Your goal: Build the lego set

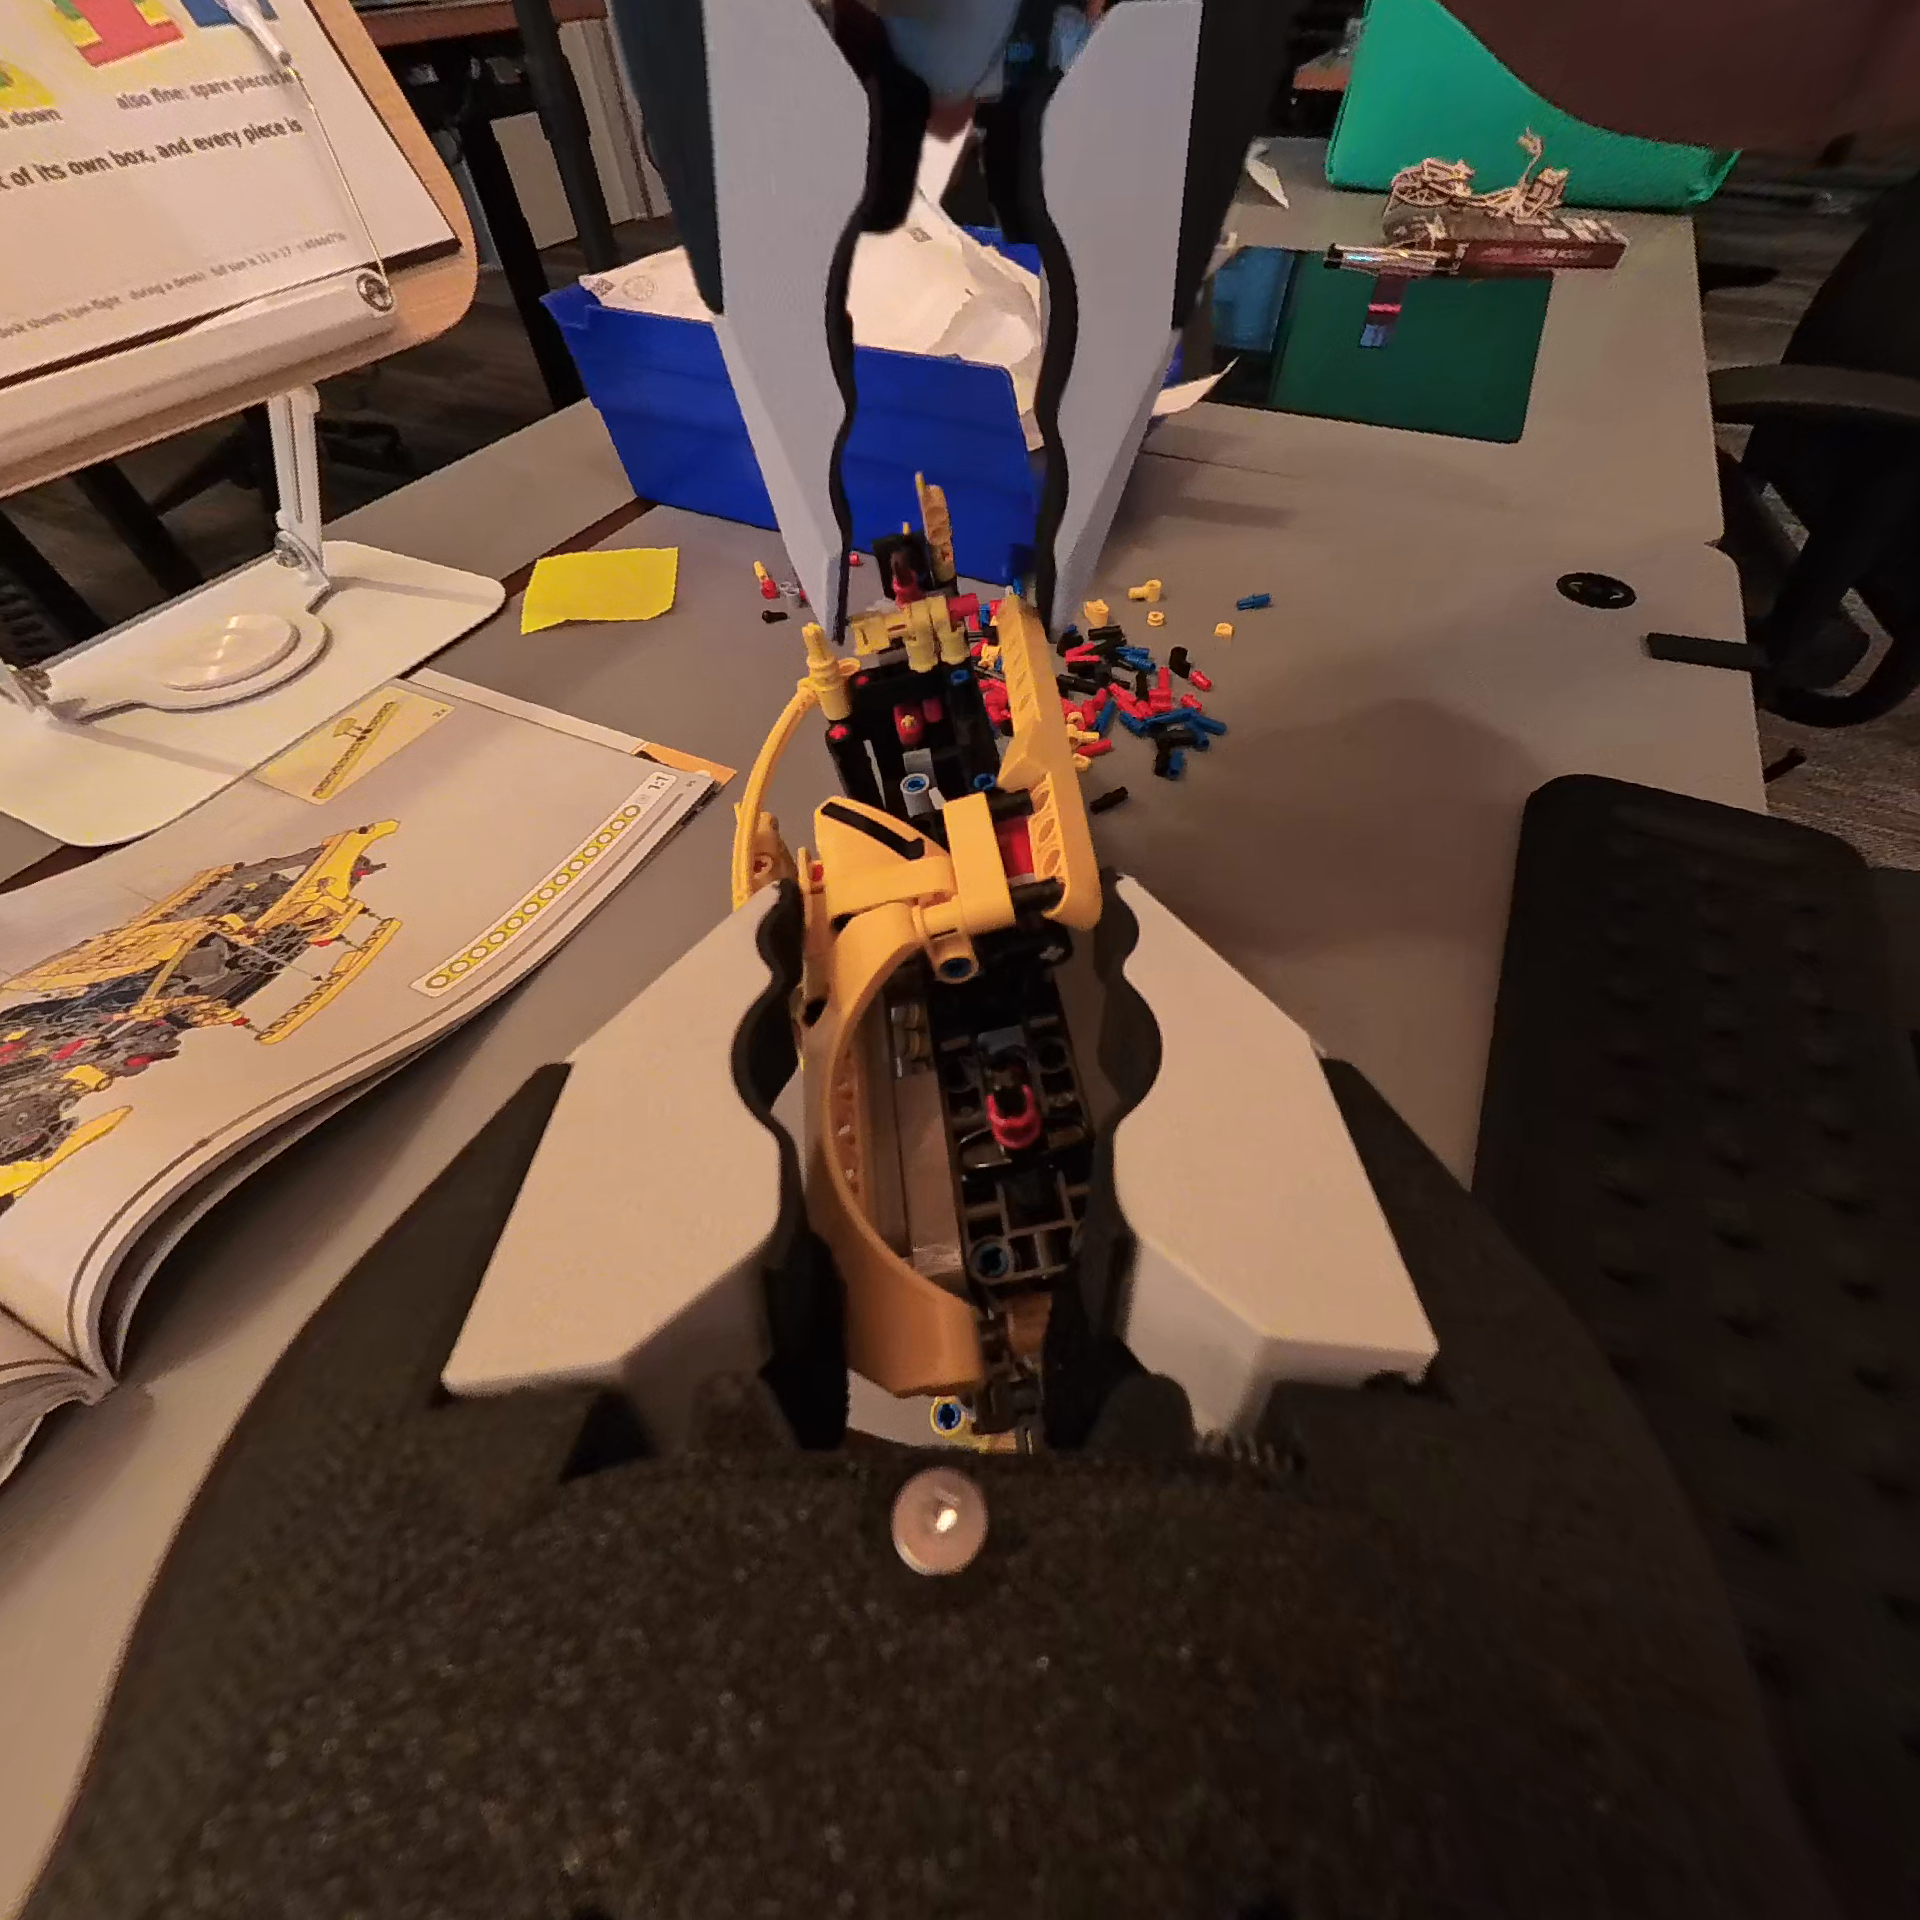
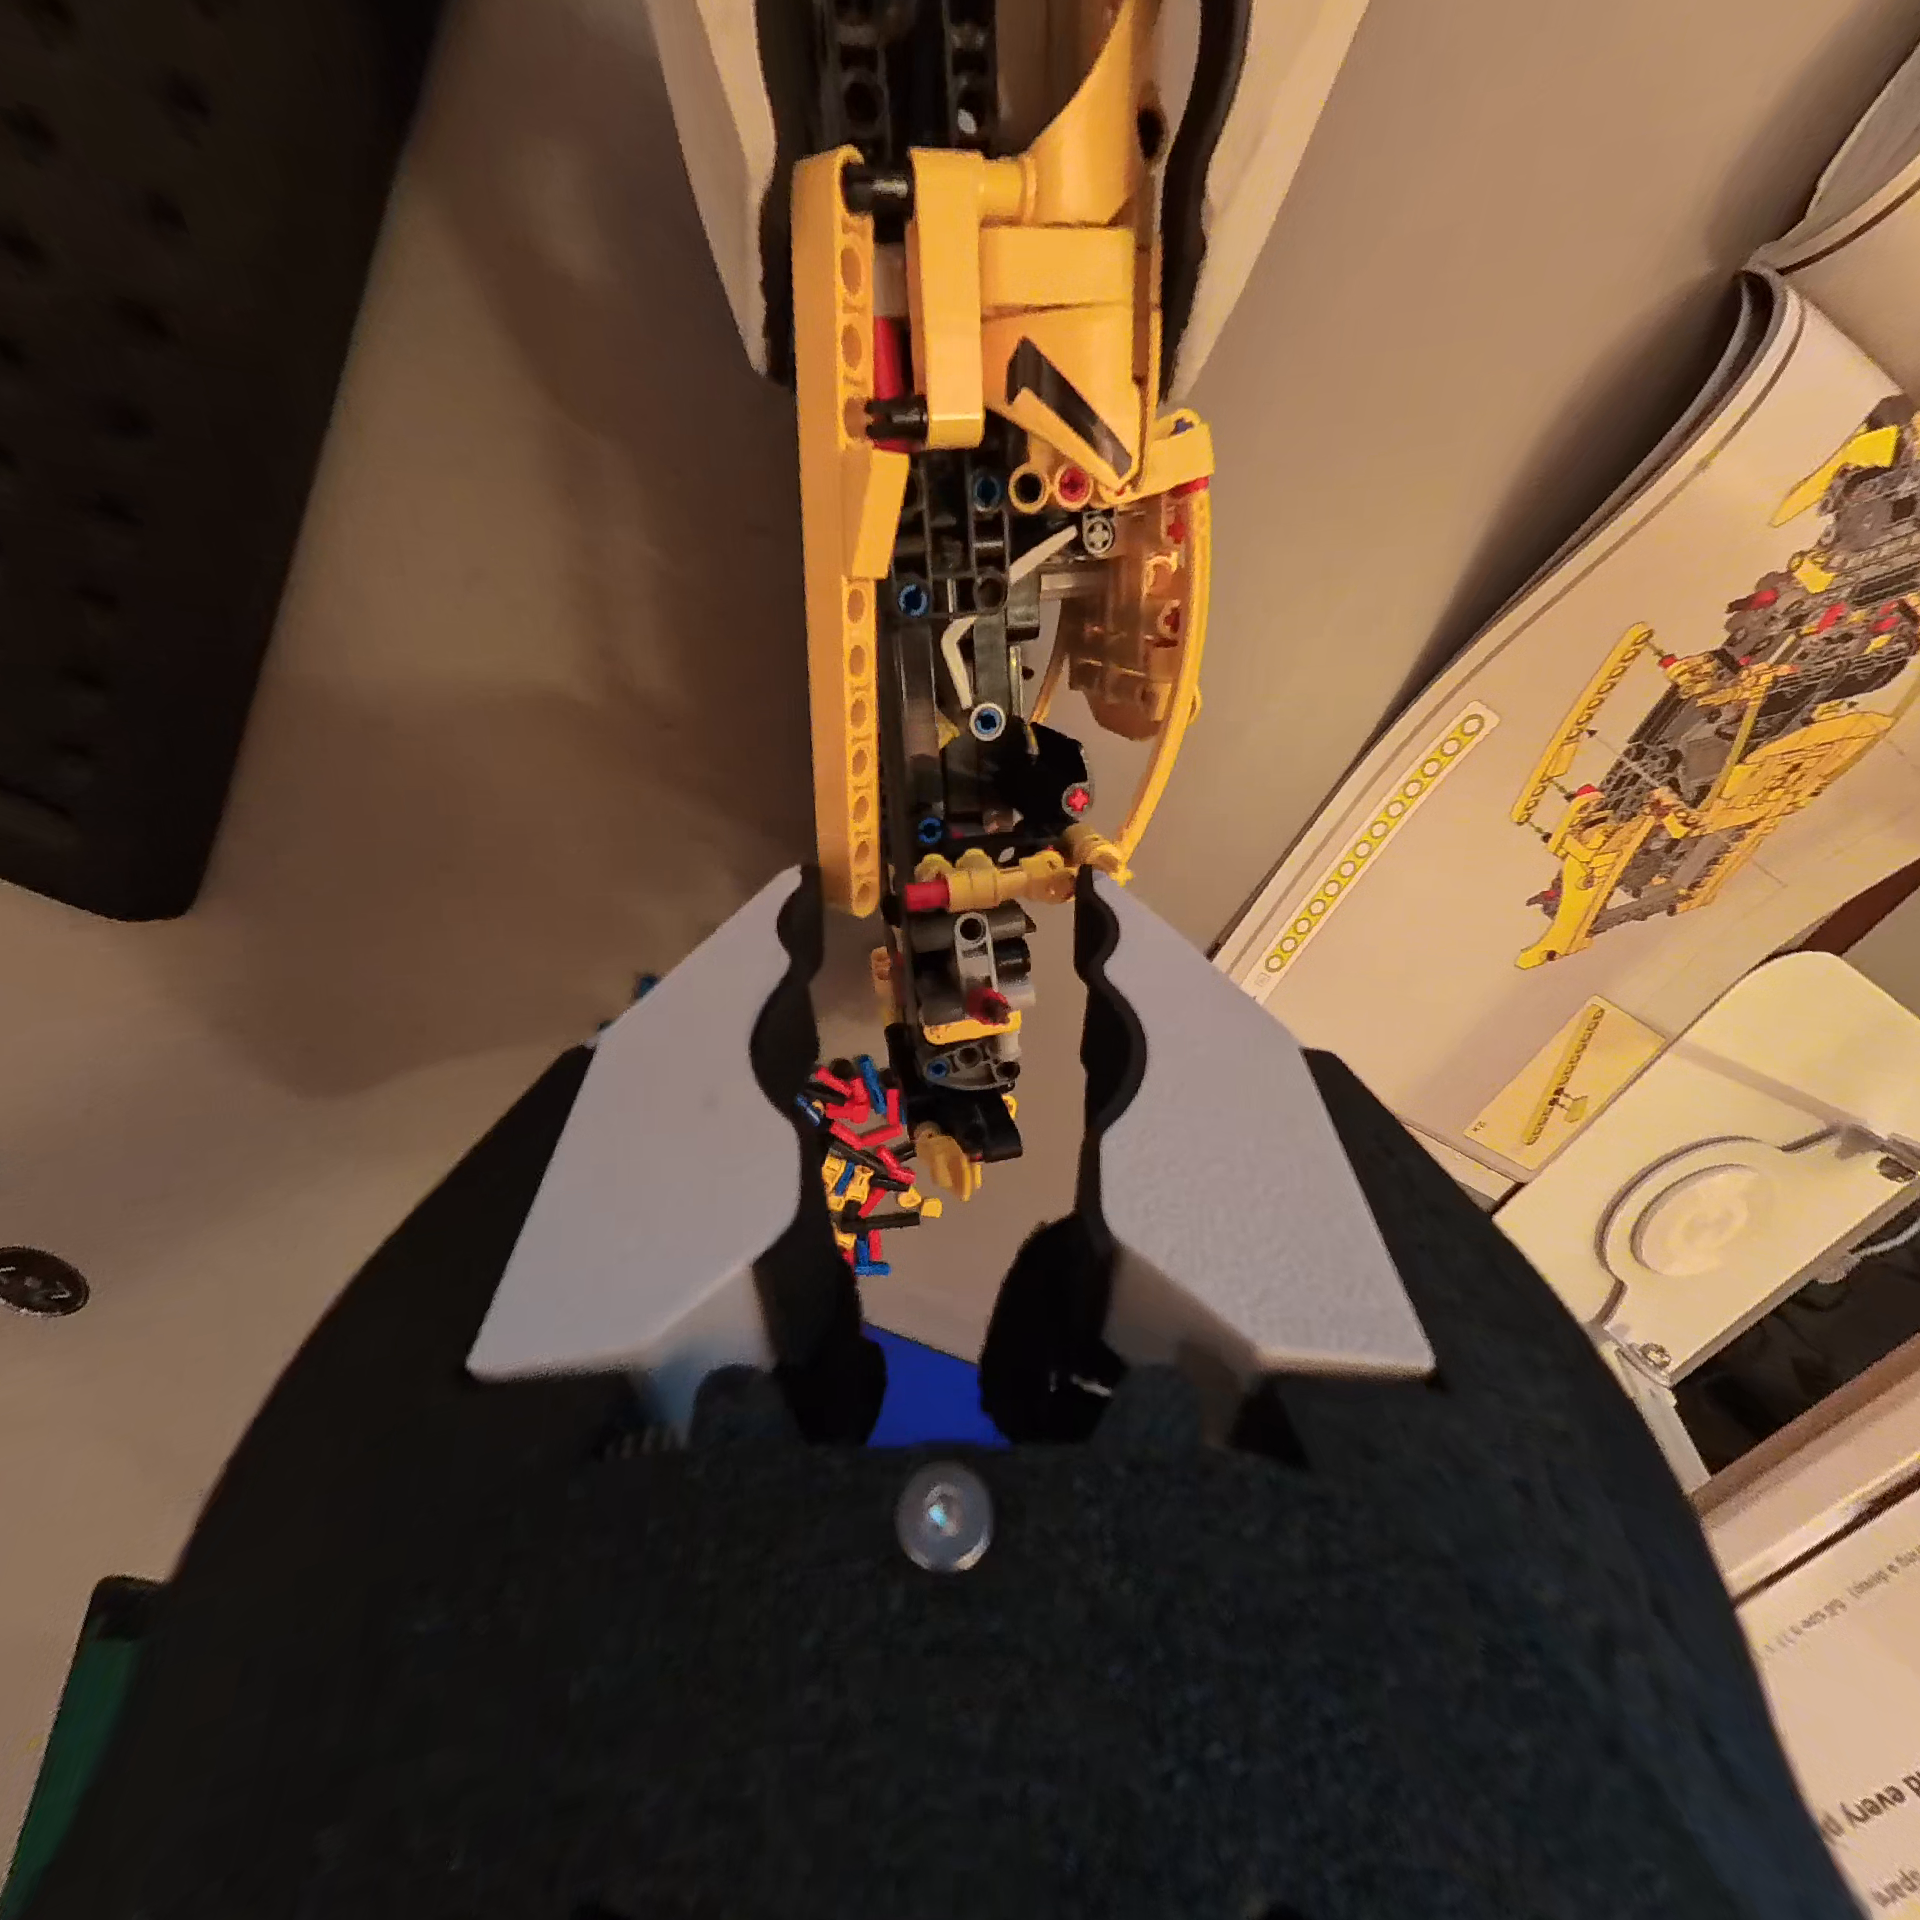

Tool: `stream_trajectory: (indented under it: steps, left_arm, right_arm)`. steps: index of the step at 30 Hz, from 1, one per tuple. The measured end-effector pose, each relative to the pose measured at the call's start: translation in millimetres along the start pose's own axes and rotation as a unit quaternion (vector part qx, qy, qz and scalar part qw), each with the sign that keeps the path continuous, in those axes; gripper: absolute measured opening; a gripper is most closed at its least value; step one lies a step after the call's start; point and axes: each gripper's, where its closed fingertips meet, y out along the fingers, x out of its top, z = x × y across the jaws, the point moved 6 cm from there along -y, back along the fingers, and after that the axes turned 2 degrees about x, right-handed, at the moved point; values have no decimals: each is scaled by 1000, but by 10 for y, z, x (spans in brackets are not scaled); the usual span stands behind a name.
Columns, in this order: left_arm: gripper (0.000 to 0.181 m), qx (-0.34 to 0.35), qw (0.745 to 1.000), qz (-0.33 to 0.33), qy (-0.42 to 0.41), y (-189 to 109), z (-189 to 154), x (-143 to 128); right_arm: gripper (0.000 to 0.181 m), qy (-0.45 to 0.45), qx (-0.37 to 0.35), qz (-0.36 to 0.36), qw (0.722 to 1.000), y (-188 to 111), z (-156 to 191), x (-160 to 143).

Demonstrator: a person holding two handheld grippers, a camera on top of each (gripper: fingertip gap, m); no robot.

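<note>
Two grippers: left gripper [image 1: 940, 914] clamps the lego model [image 1: 935, 1039]; right gripper [image 2: 951, 894] spread around it.

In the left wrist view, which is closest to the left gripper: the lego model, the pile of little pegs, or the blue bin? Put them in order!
From the left gripper:
1. Lego model, held right between its fingers.
2. Pile of little pegs, on the table ahead, slightly right.
3. Blue bin, farthest, at the table's back.

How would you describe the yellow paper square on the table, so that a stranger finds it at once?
Start at the big blue plastic bin at the far side of the grey table. Just left of it, before the white stand base, lies the flat yellow paper square. Unlike the small loose yellow pins, it is a thin sheet.
</note>
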Motion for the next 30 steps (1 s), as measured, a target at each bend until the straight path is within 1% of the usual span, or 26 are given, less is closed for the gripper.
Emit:
stream_trajectory:
  steps: [3, 8, 22, 27, 30]
  left_arm:
    - [58, -3, 1000, -1, 4, 1, -18, 3]
    - [58, -7, 1000, -4, 3, 0, -23, 4]
    - [59, -5, 1000, -7, -2, 14, -44, 11]
    - [60, -15, 1000, -11, -23, 16, -53, 26]
    - [60, -4, 1000, -11, -10, 11, -60, 31]
  right_arm:
    - [42, 7, 21, 4, 1000, -18, -6, 4]
    - [40, 15, 40, 8, 999, -22, -21, 9]
    - [38, 4, 44, 23, 999, -21, -17, 11]
    - [38, 23, 80, 15, 996, -41, -33, -1]
    - [37, 23, 78, 11, 997, -40, -35, -7]
